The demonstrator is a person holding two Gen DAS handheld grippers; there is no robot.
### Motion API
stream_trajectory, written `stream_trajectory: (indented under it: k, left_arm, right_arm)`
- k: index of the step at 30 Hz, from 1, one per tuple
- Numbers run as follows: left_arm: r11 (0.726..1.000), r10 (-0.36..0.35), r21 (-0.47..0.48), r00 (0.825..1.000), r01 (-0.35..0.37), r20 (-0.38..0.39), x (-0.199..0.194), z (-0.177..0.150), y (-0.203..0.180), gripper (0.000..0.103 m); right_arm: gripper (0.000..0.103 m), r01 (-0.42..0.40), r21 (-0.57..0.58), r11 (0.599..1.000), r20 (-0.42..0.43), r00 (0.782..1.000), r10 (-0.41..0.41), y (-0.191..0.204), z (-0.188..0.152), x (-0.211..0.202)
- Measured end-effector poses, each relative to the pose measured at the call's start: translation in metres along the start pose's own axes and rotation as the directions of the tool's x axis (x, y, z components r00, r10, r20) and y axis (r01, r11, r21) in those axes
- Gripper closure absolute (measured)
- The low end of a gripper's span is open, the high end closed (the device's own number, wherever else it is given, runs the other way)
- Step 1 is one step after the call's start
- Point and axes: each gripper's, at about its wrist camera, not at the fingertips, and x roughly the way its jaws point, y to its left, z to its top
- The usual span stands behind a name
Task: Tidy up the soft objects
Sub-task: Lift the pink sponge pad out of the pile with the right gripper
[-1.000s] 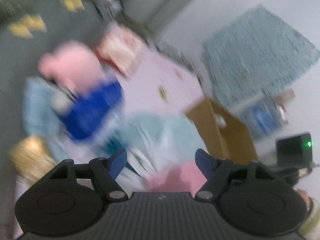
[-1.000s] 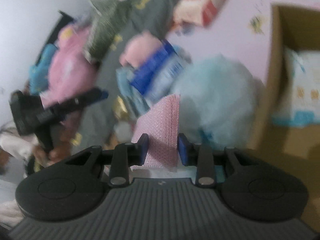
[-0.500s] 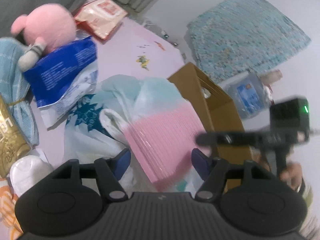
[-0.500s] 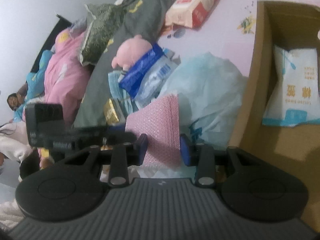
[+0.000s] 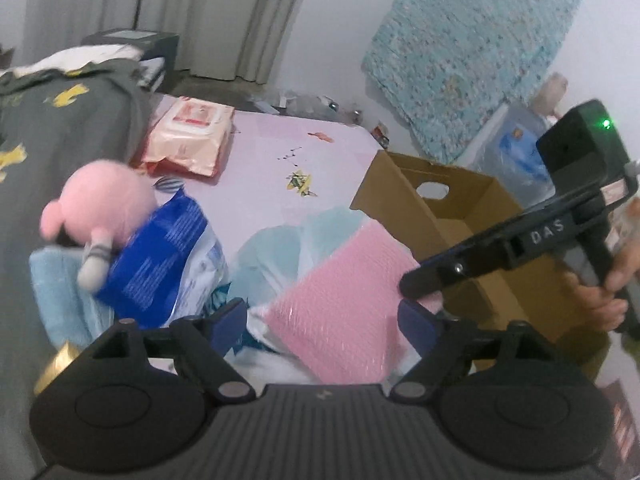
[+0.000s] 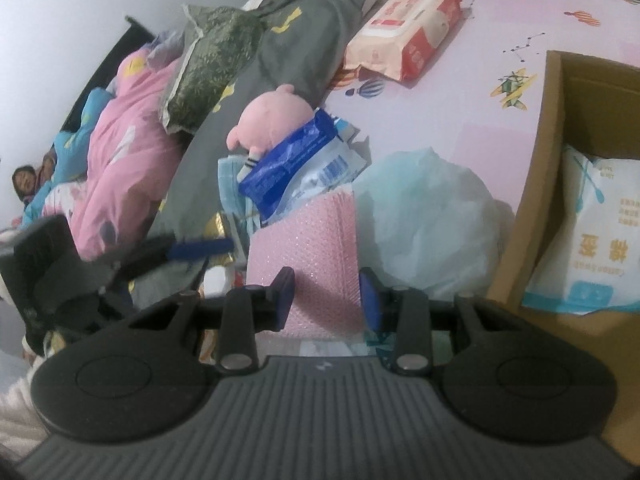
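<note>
A pink bubble-wrap mailer [image 6: 316,256] lies between the fingers of my right gripper [image 6: 326,294], whose jaws are now partly open around it. The mailer also shows in the left wrist view [image 5: 340,312], resting on a pale blue plastic bag [image 5: 280,252]. My left gripper [image 5: 320,322] is open and empty just in front of the mailer. The right gripper [image 5: 500,256] reaches in from the right in that view. A pink plush toy [image 5: 104,204] lies on a blue wipes pack [image 5: 160,256]. An open cardboard box [image 5: 452,216] stands to the right.
A white and blue tissue pack [image 6: 592,240] lies inside the box [image 6: 536,184]. A red and white wipes pack [image 5: 188,136] lies further back on the pink sheet. A grey blanket [image 5: 60,128] and pillows [image 6: 208,64] line the left. A teal mat [image 5: 468,48] leans on the wall.
The right gripper's jaws have widened around the pink mailer. The left gripper has swung and steadied, now facing the mailer and box. The right gripper has come further into the left view.
</note>
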Motion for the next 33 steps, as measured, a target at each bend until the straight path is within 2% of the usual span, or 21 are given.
stream_trajectory:
  k: [5, 9, 15, 18, 20, 24, 29, 30, 33]
  left_arm:
    - [0.999, -0.052, -0.004, 0.997, 0.052, -0.054, 0.023, 0.006, 0.006, 0.020]
    - [0.997, -0.072, -0.042, 0.995, 0.069, -0.072, 0.025, 0.001, 0.006, 0.020]
    - [0.985, -0.071, -0.164, 0.989, 0.050, -0.130, 0.022, -0.004, 0.011, 0.027]
    - [0.985, -0.062, -0.166, 0.990, 0.041, -0.125, 0.018, -0.007, 0.012, 0.028]
    - [0.986, -0.060, -0.164, 0.991, 0.040, -0.119, 0.016, -0.007, 0.012, 0.029]
    - [0.986, -0.059, -0.159, 0.992, 0.041, -0.110, 0.016, -0.006, 0.012, 0.029]
    - [0.987, -0.066, -0.155, 0.992, 0.048, -0.111, 0.021, -0.006, 0.007, 0.029]
    - [0.988, -0.060, -0.150, 0.992, 0.043, -0.112, 0.021, -0.006, 0.005, 0.029]
    - [0.991, -0.041, -0.129, 0.993, 0.027, -0.113, 0.021, -0.006, 0.001, 0.029]
  right_arm:
    - [0.068, -0.019, 0.006, 1.000, -0.007, 1.000, 0.019, -0.003, -0.002, 0.005]
    - [0.068, -0.025, 0.049, 0.998, 0.025, 0.999, 0.024, -0.009, -0.001, 0.005]
    - [0.067, -0.068, 0.184, 0.981, 0.157, 0.987, 0.039, -0.017, -0.004, -0.007]
    - [0.066, -0.112, 0.240, 0.964, 0.252, 0.966, 0.050, -0.017, -0.014, -0.028]
    - [0.066, -0.129, 0.261, 0.956, 0.280, 0.959, 0.053, -0.014, -0.026, -0.041]
    - [0.066, -0.127, 0.303, 0.945, 0.256, 0.966, 0.048, -0.007, -0.051, -0.046]
    - [0.066, -0.098, 0.365, 0.926, 0.192, 0.981, 0.028, -0.012, -0.063, -0.018]
    - [0.075, -0.090, 0.377, 0.922, 0.185, 0.983, 0.020, -0.014, -0.064, -0.012]
    - [0.073, -0.106, 0.372, 0.922, 0.205, 0.978, 0.030, -0.013, -0.064, -0.007]
